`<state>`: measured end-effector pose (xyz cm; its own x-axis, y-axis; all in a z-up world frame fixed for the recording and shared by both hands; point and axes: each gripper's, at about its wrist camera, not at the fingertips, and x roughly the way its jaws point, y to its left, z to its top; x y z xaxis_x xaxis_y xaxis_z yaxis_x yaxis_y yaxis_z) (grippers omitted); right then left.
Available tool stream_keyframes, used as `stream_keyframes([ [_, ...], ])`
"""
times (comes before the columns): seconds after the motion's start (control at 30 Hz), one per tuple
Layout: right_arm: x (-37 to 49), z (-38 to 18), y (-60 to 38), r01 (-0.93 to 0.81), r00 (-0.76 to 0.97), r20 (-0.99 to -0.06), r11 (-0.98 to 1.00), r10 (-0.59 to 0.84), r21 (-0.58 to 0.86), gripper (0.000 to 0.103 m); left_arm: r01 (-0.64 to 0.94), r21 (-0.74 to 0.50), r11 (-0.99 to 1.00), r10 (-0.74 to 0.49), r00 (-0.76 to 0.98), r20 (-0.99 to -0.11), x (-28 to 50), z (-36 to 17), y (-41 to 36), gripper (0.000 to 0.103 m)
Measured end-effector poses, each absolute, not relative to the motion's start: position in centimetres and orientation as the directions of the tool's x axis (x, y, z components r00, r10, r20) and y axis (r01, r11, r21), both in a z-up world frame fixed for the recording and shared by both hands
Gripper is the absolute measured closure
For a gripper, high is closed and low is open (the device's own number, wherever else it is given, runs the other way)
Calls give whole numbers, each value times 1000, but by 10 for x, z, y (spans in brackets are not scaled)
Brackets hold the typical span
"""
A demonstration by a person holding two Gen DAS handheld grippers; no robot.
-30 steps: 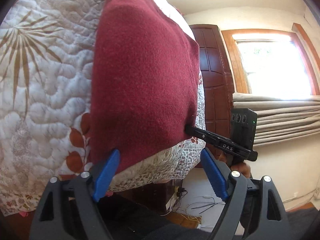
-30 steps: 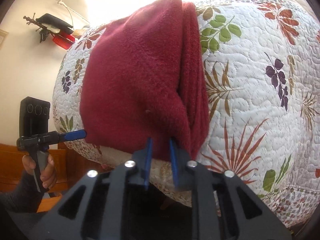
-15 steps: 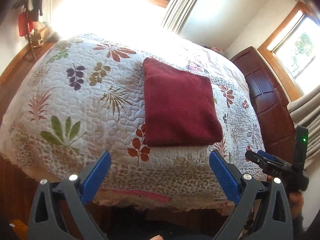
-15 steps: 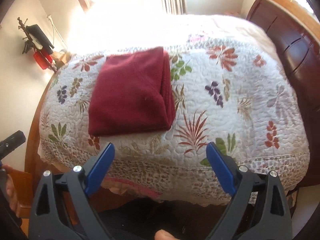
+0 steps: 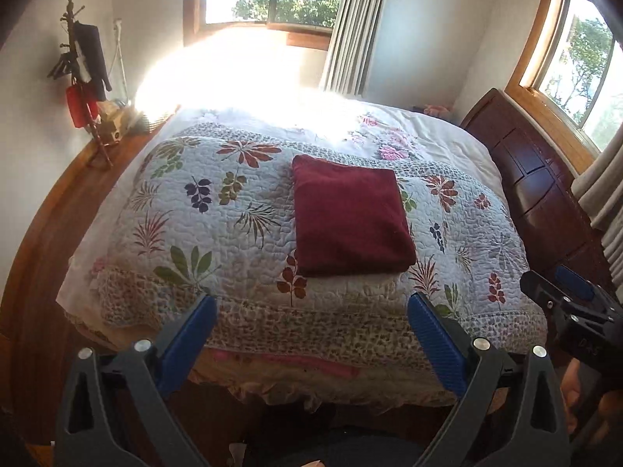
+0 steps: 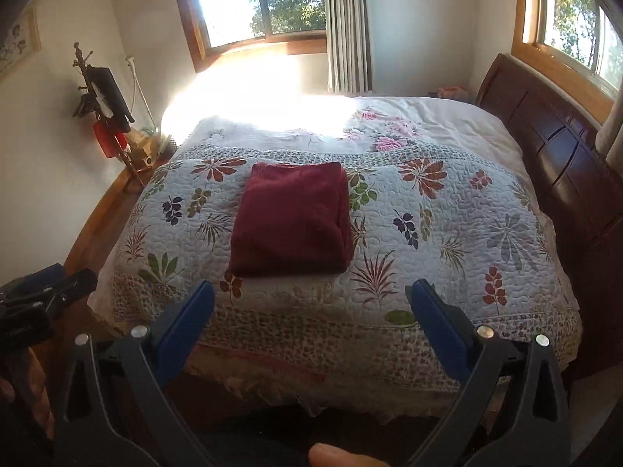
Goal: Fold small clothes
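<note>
In the left wrist view, the left gripper [image 5: 311,319] hangs off the near edge of the bed [image 5: 272,327], its blue-padded jaws spread wide and holding nothing. The folded dark red garment [image 5: 350,222] lies flat on the leaf-patterned quilt [image 5: 218,233], near the bed's near edge and about midway between its side edges, well apart from both grippers. The right gripper [image 5: 564,292] shows at the right edge of this view, held in a hand [image 5: 584,397]; its jaw state cannot be told here. In the right wrist view, the right gripper [image 6: 311,303] also sits off the near edge, jaws wide apart and empty. The garment [image 6: 292,222] lies left of centre on the quilt [image 6: 447,233], with a dark wooden headboard [image 6: 564,163] along the bed's right side.
</note>
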<state>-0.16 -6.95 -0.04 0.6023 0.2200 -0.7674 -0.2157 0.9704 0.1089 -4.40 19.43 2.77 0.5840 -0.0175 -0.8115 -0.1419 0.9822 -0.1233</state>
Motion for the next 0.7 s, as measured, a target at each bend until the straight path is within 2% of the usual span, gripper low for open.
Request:
stream_keyframes([
  [0.23,-27,5,-54,-227,622,-761,973,185,51,3,-141,-89,986,12,595,-804,-63,33,186,4],
  [0.7,-37,11,-52,-220,639,-750,975,171,35,3,-137,-95,986,5,591,-807,-75,31,188,4],
])
